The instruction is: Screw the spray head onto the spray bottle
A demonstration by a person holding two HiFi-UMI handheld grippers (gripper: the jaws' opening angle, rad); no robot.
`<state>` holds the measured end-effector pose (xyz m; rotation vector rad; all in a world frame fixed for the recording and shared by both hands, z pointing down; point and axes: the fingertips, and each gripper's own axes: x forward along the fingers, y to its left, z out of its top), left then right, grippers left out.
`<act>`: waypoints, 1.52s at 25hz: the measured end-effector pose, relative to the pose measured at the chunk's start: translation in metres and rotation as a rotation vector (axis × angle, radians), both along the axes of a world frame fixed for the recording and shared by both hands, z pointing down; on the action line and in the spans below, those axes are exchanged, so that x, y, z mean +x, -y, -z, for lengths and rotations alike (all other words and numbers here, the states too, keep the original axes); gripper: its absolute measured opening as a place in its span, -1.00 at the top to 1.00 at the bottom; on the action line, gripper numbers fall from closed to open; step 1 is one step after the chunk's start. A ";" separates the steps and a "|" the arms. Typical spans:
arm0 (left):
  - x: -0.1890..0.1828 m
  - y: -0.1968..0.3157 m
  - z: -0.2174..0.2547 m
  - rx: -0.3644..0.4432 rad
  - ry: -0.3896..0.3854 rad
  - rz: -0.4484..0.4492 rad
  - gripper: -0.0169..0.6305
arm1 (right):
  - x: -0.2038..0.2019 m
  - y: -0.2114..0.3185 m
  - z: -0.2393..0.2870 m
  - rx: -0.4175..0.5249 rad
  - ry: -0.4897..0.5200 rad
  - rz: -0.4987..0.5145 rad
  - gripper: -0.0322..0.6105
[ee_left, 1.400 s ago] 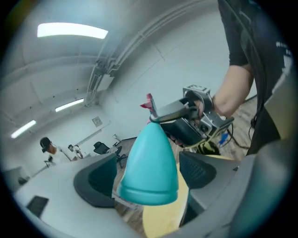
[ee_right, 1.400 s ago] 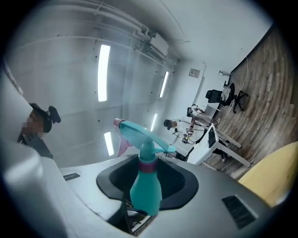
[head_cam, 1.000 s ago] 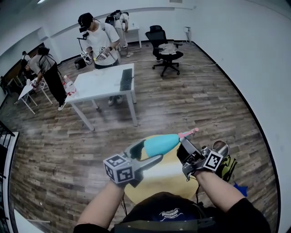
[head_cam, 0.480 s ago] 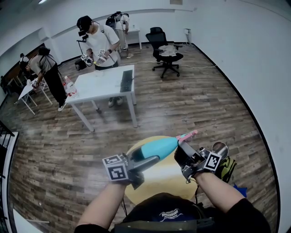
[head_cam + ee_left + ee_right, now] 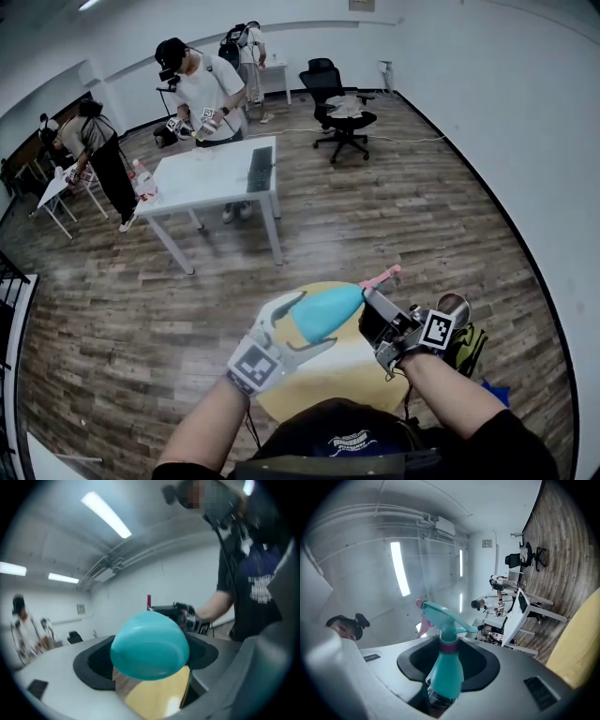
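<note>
Now, I have the spray bottle [image 5: 323, 311] lying nearly level in the air above the yellow round table [image 5: 330, 377]. Its long axis runs from my left gripper [image 5: 302, 319] across to my right gripper [image 5: 375, 307]. The left jaws clamp the fat base end. The right jaws pinch the spray head [image 5: 379, 278] at the narrow end, its pink tip poking up. Any further twist, I judge, has to turn about that shared line. Nothing sits between the grips, and the white table [image 5: 211, 173], office chair [image 5: 339, 103] and other people are well apart.

A white table [image 5: 206, 173] stands on the wood floor [image 5: 412, 216], a black office chair [image 5: 337, 103] beyond it.
</note>
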<state>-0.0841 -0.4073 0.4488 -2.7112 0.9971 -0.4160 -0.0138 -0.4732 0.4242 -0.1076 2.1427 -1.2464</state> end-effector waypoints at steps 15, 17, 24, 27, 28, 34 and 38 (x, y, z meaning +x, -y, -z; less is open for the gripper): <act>0.000 -0.019 0.013 -0.433 -0.663 -0.231 -0.44 | 0.003 -0.026 0.034 0.392 -0.215 -0.033 0.01; 0.000 -0.024 0.017 -0.507 -0.742 -0.312 -0.44 | 0.005 -0.031 0.038 0.451 -0.201 -0.017 0.00; -0.001 -0.030 0.027 -0.674 -0.937 -0.478 -0.44 | 0.005 -0.045 0.055 0.587 -0.128 0.015 0.33; -0.001 -0.027 0.027 -0.667 -0.920 -0.462 -0.45 | 0.003 -0.041 0.056 0.573 -0.136 -0.008 0.47; -0.001 -0.026 0.027 -0.639 -0.889 -0.439 -0.45 | 0.002 -0.039 0.055 0.549 -0.133 -0.014 0.47; -0.002 -0.013 0.019 -0.201 -0.353 -0.096 -0.44 | 0.000 -0.020 0.035 0.265 -0.106 -0.074 0.47; -0.011 0.000 0.013 0.187 0.188 0.146 -0.44 | -0.003 -0.005 0.024 0.082 -0.079 -0.082 0.47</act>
